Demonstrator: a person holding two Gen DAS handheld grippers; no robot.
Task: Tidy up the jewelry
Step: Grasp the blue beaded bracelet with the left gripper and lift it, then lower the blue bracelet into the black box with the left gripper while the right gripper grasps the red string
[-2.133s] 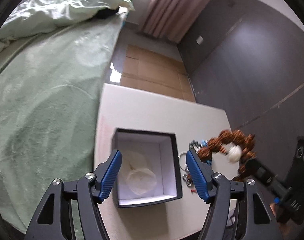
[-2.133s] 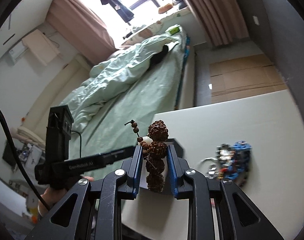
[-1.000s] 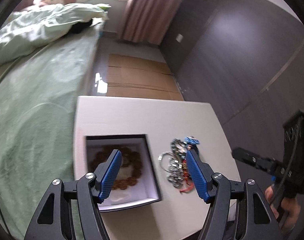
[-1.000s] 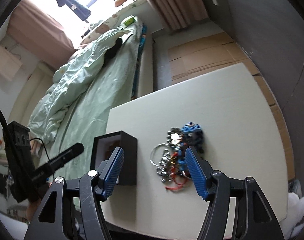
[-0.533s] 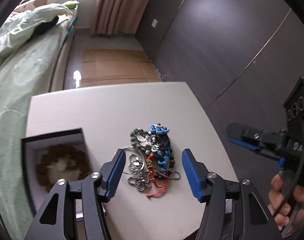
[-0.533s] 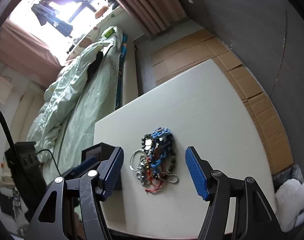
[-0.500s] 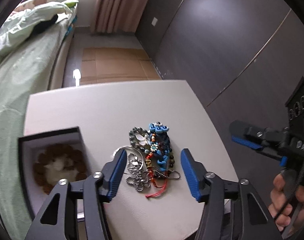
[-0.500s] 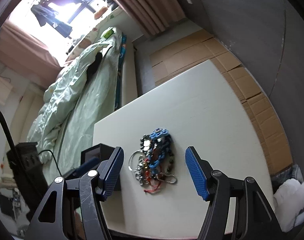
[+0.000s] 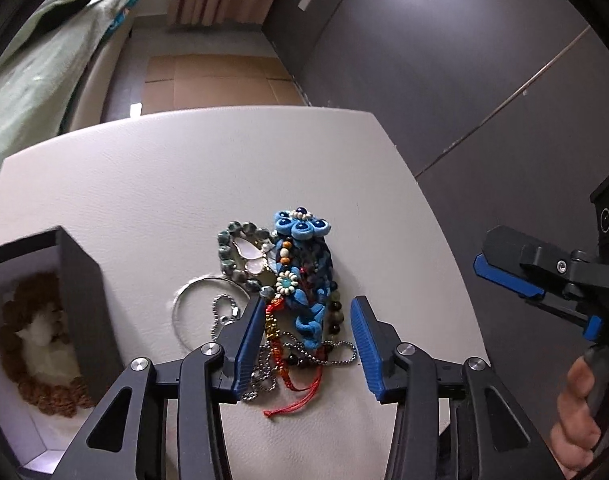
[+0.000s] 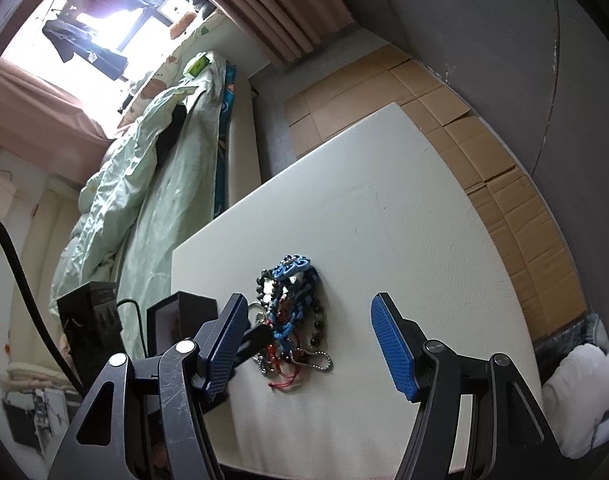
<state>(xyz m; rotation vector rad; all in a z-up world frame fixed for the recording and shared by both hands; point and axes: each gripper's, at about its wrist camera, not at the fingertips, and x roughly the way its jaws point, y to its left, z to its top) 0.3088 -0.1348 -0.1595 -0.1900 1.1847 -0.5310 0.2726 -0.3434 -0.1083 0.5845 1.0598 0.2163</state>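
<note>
Jewelry [image 9: 292,304] lies heaped mid-table [image 9: 144,184], just right of the black box [image 9: 80,288] already holding a brown bead bracelet [image 9: 36,344]. The left gripper [image 9: 304,340] straddles the heap's near end, its jaws just narrowing yet gripping nothing, probably picking next. The right gripper [image 10: 308,344] hangs spread and empty.
</note>
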